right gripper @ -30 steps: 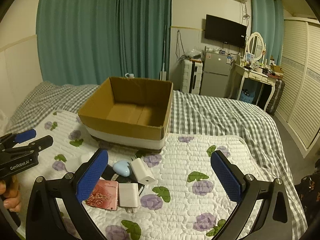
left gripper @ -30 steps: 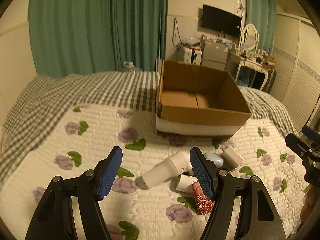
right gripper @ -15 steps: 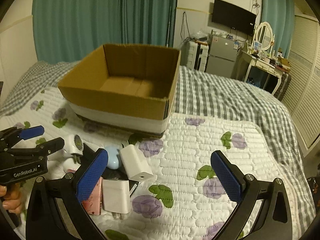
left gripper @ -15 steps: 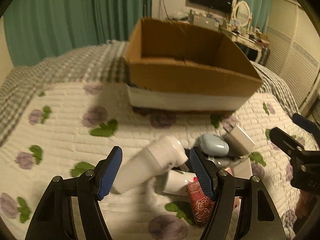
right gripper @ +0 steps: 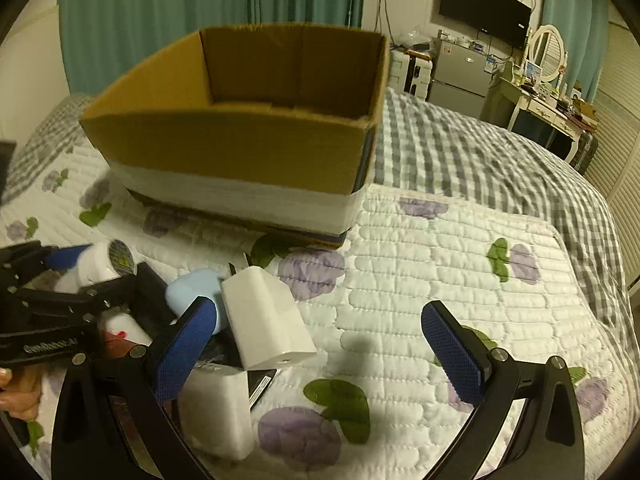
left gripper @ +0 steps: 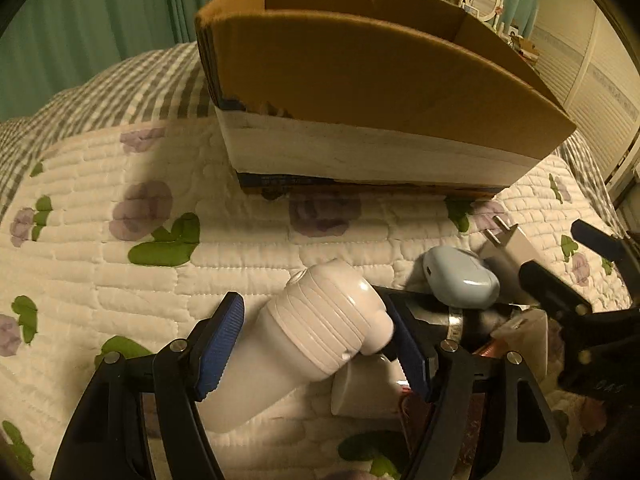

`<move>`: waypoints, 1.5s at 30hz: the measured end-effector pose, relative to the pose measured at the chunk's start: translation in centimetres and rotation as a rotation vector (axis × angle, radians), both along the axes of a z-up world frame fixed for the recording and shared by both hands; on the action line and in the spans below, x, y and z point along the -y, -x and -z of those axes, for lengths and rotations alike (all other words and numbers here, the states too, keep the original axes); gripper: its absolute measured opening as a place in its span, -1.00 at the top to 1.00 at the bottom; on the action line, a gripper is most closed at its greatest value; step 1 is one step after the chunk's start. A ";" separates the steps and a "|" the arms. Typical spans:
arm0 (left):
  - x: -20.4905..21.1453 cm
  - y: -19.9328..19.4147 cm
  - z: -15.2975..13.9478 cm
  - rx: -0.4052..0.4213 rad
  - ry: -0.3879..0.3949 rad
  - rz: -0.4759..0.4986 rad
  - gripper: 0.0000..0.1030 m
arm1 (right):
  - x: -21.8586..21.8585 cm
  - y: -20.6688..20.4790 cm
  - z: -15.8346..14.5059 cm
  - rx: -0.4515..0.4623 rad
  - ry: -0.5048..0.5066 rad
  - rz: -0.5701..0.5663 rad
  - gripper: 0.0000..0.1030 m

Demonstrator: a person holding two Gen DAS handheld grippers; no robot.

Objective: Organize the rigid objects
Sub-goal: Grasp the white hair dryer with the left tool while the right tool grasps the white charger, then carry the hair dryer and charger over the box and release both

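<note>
My left tool (left gripper: 316, 344) has its two blue-padded fingers spread on either side of a white cylindrical device with a ribbed head (left gripper: 320, 340), which lies tilted on the bed's quilted cover (left gripper: 120, 280); the right finger looks to be against the ribbed head, while a small gap shows at the left finger, so the tool brackets the device but I cannot tell that it pinches it. Just right of the device sits a small pale blue case (left gripper: 460, 280), and beyond that a white plug adapter (left gripper: 508, 244) with its metal prongs pointing toward the cardboard box (left gripper: 360, 92). The box stands open on the bed, close behind the pile, with a white band around its lower half. My right tool (right gripper: 320, 348) is spread wide over the quilt with nothing between its fingers; its left finger lies close by the pale blue case and the plug adapter. A second white adapter (right gripper: 216, 412) lies flat in front of the first one, and a dark flat object pokes out from under them. From the right wrist view, part of my hand (right gripper: 18, 396) shows at the left edge, gripping the left tool's handle. White quilt with purple flowers and green leaves covers the near bed; grey checked bedding (right gripper: 480, 160) lies beyond it.
</note>
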State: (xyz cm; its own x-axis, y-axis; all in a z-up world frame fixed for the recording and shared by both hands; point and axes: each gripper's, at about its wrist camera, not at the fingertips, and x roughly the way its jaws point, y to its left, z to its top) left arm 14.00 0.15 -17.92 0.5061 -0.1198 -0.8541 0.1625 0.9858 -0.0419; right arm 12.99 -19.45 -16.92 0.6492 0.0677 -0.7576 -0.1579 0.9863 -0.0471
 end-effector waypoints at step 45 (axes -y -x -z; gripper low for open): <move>-1.7 8.4 -12.8 0.307 0.019 -0.040 -0.21 | -0.7 8.1 -10.0 0.161 -0.144 -0.051 0.47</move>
State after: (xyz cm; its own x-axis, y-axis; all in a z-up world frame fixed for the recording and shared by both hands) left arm 5.56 1.87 -5.14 0.7447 -0.1088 -0.6585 0.1312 0.9912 -0.0154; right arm 4.87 -18.72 -6.95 0.7543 0.2033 -0.6242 -0.2094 0.9757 0.0648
